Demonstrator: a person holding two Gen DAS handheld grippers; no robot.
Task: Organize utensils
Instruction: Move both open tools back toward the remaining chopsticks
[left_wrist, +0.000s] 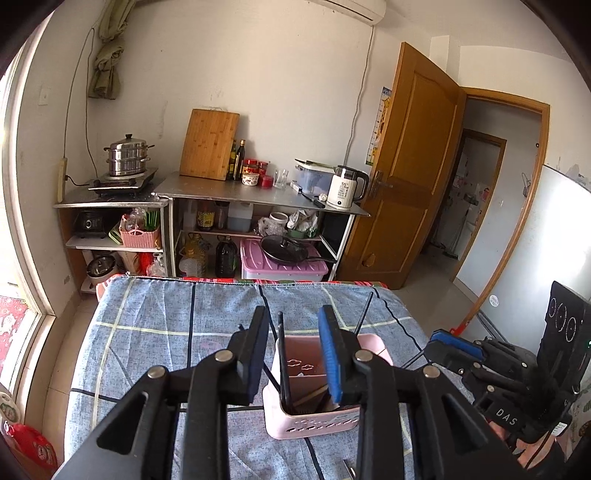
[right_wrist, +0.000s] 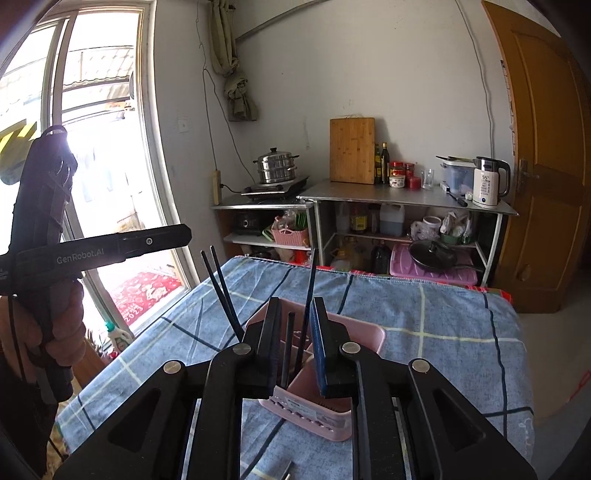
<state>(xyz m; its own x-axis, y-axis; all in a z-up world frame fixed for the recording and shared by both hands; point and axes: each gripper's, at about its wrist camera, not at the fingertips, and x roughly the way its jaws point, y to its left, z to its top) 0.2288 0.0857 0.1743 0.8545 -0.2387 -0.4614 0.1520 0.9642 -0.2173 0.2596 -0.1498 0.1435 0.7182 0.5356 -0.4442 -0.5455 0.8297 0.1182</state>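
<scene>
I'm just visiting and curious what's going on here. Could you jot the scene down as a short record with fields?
Setting: kitchen corner, table under a blue checked cloth
Main object: pink utensil holder standing on the cloth
Contents: black chopsticks upright inside; two more lean out
Left gripper: open above the holder, pads not pressing anything
Right gripper: open, chopsticks between its fingers, none gripped
Person: a hand holds the left gripper's handle

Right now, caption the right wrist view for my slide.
Right gripper open over a pink caddy of black chopsticks on a blue checked cloth.
</scene>
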